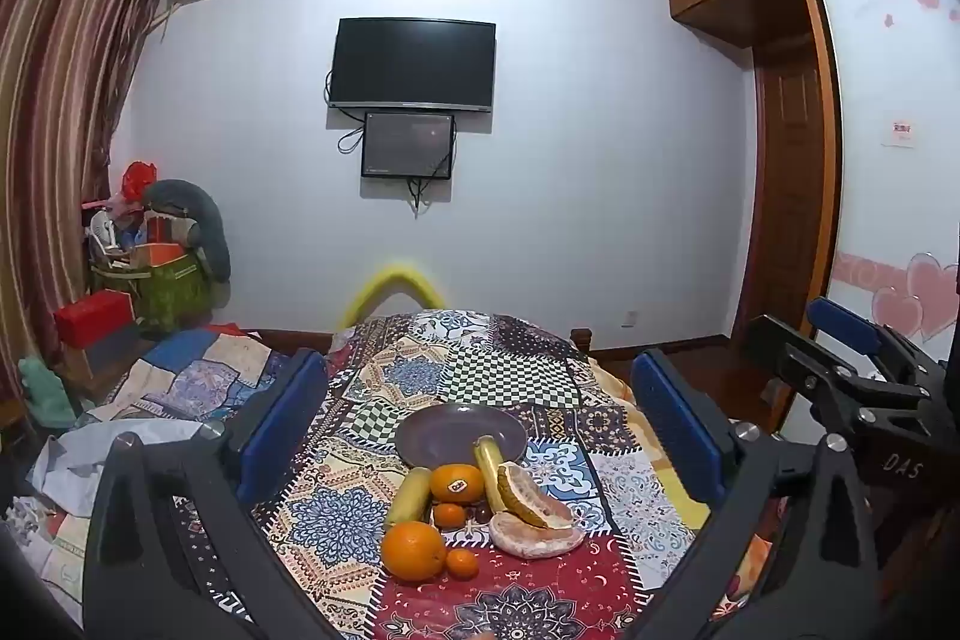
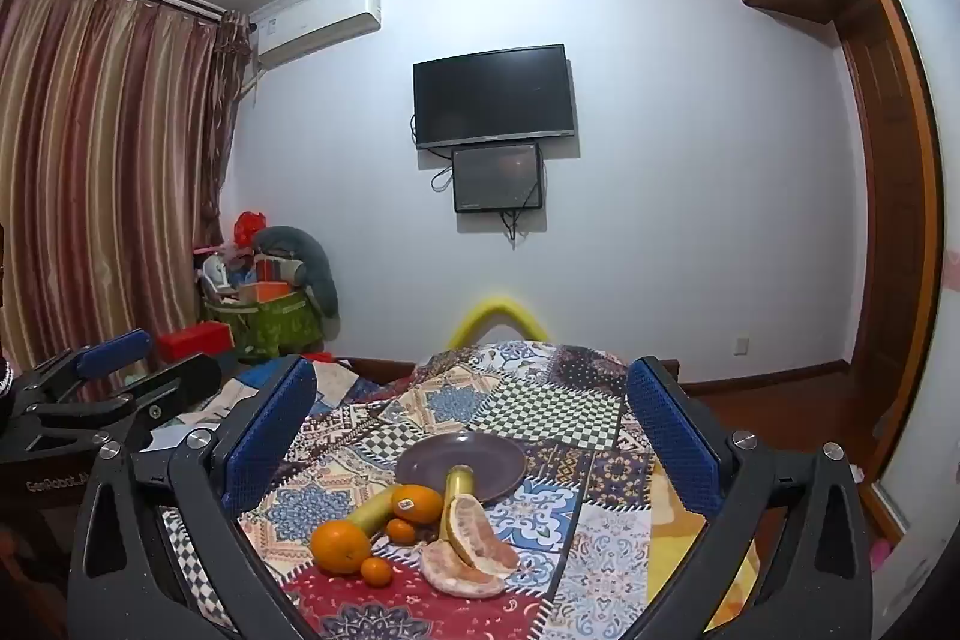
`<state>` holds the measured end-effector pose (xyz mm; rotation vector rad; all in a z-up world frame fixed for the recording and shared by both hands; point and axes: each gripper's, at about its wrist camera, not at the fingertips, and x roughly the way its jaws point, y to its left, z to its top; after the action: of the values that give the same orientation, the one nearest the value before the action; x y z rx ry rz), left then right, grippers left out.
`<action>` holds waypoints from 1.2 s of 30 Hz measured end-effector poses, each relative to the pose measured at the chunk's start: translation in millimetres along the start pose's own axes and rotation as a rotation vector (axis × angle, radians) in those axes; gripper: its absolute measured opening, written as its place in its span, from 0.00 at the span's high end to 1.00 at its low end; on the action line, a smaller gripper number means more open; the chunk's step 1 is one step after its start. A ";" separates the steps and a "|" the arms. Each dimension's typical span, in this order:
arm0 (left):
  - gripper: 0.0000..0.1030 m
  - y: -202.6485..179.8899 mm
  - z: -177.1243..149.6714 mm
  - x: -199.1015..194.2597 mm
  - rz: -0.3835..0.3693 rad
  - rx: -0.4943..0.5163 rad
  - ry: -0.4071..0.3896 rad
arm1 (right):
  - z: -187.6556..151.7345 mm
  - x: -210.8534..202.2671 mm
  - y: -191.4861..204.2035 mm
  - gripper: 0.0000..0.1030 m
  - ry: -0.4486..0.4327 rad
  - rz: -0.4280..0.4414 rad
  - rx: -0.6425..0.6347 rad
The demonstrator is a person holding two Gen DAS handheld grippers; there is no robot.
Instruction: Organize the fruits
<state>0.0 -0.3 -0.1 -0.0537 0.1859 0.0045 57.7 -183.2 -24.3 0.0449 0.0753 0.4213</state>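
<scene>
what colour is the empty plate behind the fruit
Dull purple-grey plate, bare inside; clearest in the right wrist view.

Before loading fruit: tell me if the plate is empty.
Nearly empty: the plate shows a bare surface; only one banana's tip overlaps its rim.

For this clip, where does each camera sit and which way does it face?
Left wrist: on the left hand-held gripper, open, facing the plate and fruit on the quilt; the right hand-held gripper shows at the right edge.
Right wrist: on the right hand-held gripper, open, facing the same plate; the left hand-held gripper shows at the left edge.
Shared: plate, fruit, wall television.
</scene>
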 end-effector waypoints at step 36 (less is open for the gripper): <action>0.00 2.0 6.8 1.6 -0.025 -0.006 -0.004 | 0.0 0.5 -1.4 0.00 -0.002 -0.006 0.000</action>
<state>2.8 2.1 6.2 -0.0623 0.1812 -0.0202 58.7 -184.2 -24.4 0.0452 0.0731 0.4156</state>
